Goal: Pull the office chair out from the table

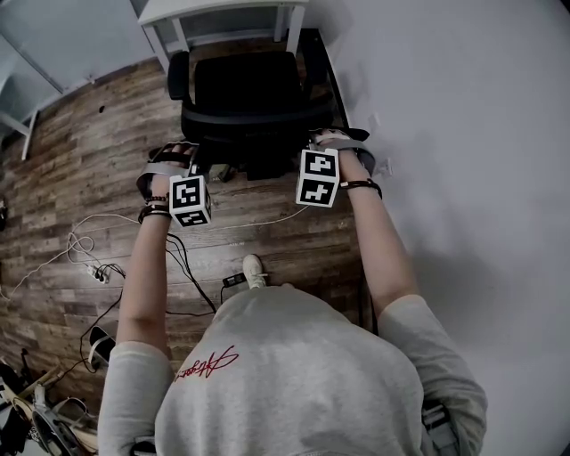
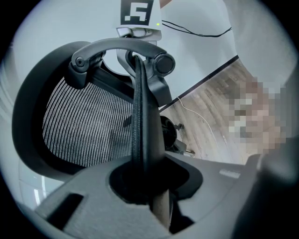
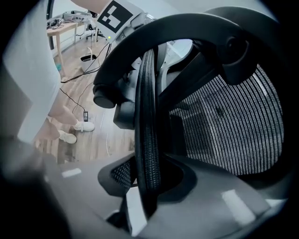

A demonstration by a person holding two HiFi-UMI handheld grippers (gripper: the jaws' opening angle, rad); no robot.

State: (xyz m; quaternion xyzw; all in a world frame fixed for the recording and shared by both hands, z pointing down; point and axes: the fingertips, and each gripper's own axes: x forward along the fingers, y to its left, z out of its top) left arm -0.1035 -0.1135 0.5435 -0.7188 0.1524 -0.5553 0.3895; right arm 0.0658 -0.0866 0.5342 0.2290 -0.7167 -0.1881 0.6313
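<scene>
Jaws of left gripper [image 2: 148, 193] and right gripper [image 3: 145, 191] pinch the office chair [image 1: 249, 89] by its backrest rim; rolling back, it may snag floor cables [image 1: 82, 248].

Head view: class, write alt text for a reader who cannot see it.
From above, a person clamps the left gripper and right gripper on the backrest rim of a black office chair. The chair stands on a wooden floor, its seat toward a white table, with cables at left.

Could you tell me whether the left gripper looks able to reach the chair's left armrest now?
Probably not yet: the left gripper is shut on the backrest rim; once released, the armrest lies unobstructed nearby.
</scene>
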